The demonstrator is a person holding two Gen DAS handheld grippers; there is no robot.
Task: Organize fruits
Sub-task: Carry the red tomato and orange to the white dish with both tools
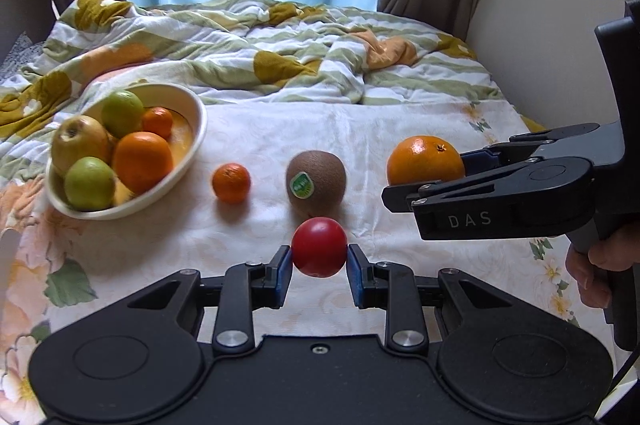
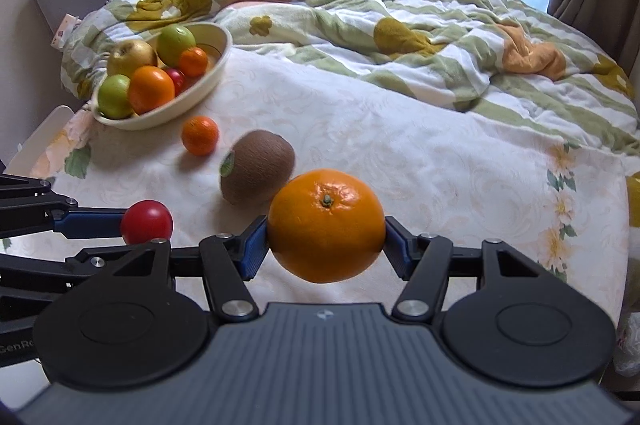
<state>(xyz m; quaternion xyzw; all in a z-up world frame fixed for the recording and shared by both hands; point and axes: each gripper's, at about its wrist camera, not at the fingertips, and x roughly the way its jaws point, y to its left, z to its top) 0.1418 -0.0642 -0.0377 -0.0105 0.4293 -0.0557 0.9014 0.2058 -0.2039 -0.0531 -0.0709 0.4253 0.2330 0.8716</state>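
My left gripper (image 1: 319, 261) is shut on a small red fruit (image 1: 319, 252), held just above the bed; it also shows in the right wrist view (image 2: 147, 221). My right gripper (image 2: 326, 239) is shut on a large orange (image 2: 326, 225), seen at the right in the left wrist view (image 1: 425, 161). A kiwi (image 1: 316, 183) with a green sticker and a small tangerine (image 1: 231, 182) lie on the white cloth. A cream bowl (image 1: 198, 129) at the left holds apples, oranges and other fruit.
A rumpled floral blanket (image 1: 280, 57) covers the far half of the bed. Curtains and a window stand behind it. A wall runs along the right side. A white object (image 2: 44, 137) sits at the bed's left edge.
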